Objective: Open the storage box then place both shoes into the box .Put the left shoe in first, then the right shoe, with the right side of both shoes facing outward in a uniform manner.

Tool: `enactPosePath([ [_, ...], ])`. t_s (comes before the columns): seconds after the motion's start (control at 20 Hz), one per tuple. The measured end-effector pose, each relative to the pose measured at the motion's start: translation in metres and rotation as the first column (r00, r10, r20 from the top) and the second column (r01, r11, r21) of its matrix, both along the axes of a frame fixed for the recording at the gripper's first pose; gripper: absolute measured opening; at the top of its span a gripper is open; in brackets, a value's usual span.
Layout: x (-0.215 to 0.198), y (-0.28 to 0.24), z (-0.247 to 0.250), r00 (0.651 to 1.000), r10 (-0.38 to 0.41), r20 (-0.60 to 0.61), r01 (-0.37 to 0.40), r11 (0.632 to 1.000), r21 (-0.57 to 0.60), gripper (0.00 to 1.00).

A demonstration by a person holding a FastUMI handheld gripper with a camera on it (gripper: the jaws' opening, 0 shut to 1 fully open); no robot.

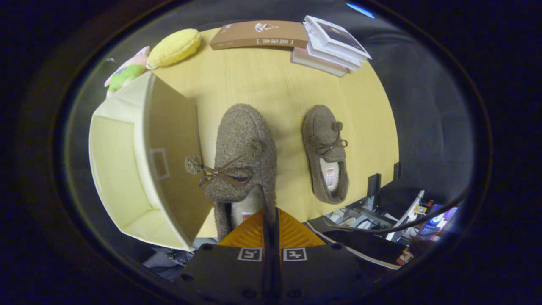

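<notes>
Pinching the near shoe's (243, 156) heel rim, the gripper (271, 224) hides it.

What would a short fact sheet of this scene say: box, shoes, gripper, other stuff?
box: cream storage box, open, left of the shoes
near shoe: fuzzy brown slipper, heel edge pinched between the fingers
far shoe: matching slipper, lying on the table, right of the held one
gripper: gripper shut on the near slipper
beyond: books, brown carton, yellow cushion, plush toy
</notes>
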State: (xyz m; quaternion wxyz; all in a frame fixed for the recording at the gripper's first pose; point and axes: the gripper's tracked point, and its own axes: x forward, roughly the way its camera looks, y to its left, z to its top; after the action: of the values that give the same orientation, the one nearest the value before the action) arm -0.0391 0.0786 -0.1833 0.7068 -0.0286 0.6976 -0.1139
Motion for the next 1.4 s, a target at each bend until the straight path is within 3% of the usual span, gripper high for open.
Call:
enactPosePath([
  [0.35, 0.031, 0.063, 0.068, 0.994, 0.037, 0.103, -0.034, 0.999, -0.032, 0.04],
  [0.65, 0.025, 0.100, 0.070, 0.992, 0.098, 0.073, -0.088, 0.988, -0.124, 0.04],
  [0.95, 0.024, 0.113, 0.084, 0.993, 0.056, 0.102, -0.036, 0.982, -0.187, 0.04],
  [1.15, 0.028, 0.142, 0.079, 0.992, 0.050, 0.119, -0.032, 0.988, -0.152, 0.04],
  [1.4, 0.033, 0.183, 0.039, 0.989, 0.119, 0.084, -0.108, 0.986, -0.124, 0.04],
])
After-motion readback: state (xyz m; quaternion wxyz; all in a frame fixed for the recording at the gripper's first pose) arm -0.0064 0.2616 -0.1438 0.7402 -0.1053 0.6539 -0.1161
